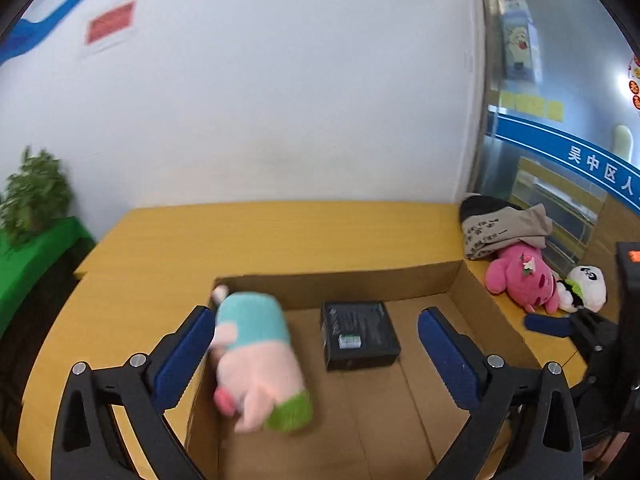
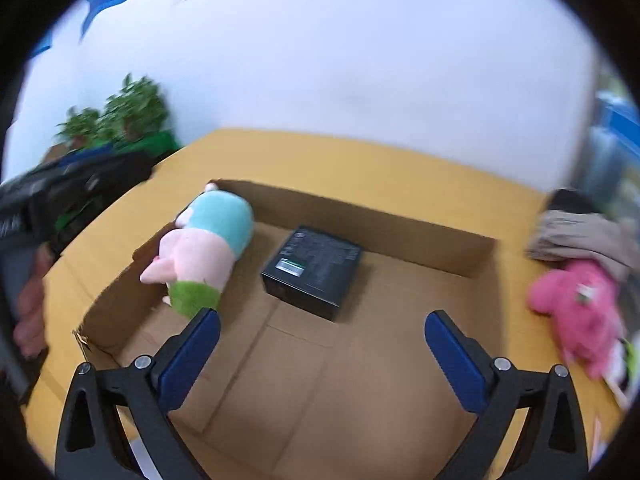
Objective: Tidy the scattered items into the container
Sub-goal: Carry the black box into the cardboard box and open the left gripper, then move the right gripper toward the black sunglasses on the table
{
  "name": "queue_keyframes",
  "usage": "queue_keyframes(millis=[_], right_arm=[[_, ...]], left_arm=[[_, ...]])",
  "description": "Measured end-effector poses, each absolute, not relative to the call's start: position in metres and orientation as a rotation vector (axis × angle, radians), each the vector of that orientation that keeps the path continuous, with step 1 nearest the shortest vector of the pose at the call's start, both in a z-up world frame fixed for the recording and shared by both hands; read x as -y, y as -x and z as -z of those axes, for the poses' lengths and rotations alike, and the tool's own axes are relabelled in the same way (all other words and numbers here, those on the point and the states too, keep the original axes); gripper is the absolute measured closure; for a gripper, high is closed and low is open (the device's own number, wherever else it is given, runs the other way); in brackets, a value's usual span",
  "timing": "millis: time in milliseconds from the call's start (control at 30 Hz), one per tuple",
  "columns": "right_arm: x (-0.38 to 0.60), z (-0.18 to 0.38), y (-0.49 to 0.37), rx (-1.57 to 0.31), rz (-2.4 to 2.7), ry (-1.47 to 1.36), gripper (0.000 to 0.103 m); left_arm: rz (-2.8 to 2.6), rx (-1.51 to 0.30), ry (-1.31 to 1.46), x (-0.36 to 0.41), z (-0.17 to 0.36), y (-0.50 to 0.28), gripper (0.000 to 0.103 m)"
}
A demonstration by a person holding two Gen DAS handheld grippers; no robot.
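An open cardboard box [image 1: 360,276] sits on the yellow table [image 1: 280,232]. Inside it a pastel plush toy [image 1: 256,356], teal, pink and green, lies against the left wall, and a black box [image 1: 360,334] lies flat near the middle. My left gripper [image 1: 316,320] hovers over the carton, open, with the plush just beside its left pad and not pinched. In the right wrist view my right gripper [image 2: 322,318] stands open above the carton floor [image 2: 320,360], with nothing between its fingers. The plush [image 2: 204,248] and the black box [image 2: 314,266] lie ahead of it.
Right of the carton on the table lie a pink plush [image 1: 520,280], a small panda plush [image 1: 586,286] and a folded beige cloth [image 1: 504,230]. A potted plant [image 1: 36,196] stands on a green surface at far left. A hand [image 2: 30,312] holds the left tool.
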State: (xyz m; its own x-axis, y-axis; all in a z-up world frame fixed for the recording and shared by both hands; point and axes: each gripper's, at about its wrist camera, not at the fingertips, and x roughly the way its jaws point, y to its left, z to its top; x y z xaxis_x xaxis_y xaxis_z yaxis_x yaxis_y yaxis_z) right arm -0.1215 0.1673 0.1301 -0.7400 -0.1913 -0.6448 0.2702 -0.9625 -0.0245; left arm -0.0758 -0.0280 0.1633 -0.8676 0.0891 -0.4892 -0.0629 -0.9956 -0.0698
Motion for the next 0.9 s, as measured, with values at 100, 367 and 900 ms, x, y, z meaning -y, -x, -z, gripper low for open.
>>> queue_keyframes(millis=[100,367,900], right_arm=[[-0.176,-0.129,0.084,-0.162,2.756,-0.972,0.001],[-0.188,-0.135,0.03,-0.149,2.778,-0.968,0.001],[-0.184,-0.134,0.009,-0.134,2.772,-0.977,0.001]], left_arm=[[-2.962,0.05,0.781,0.018,-0.154,0.032,0.0],[-2.941,-0.008,0.799,-0.004,-0.142,-0.026,0.0],[-2.916,0.083,0.856,-0.001,-0.126,-0.051,0.0]])
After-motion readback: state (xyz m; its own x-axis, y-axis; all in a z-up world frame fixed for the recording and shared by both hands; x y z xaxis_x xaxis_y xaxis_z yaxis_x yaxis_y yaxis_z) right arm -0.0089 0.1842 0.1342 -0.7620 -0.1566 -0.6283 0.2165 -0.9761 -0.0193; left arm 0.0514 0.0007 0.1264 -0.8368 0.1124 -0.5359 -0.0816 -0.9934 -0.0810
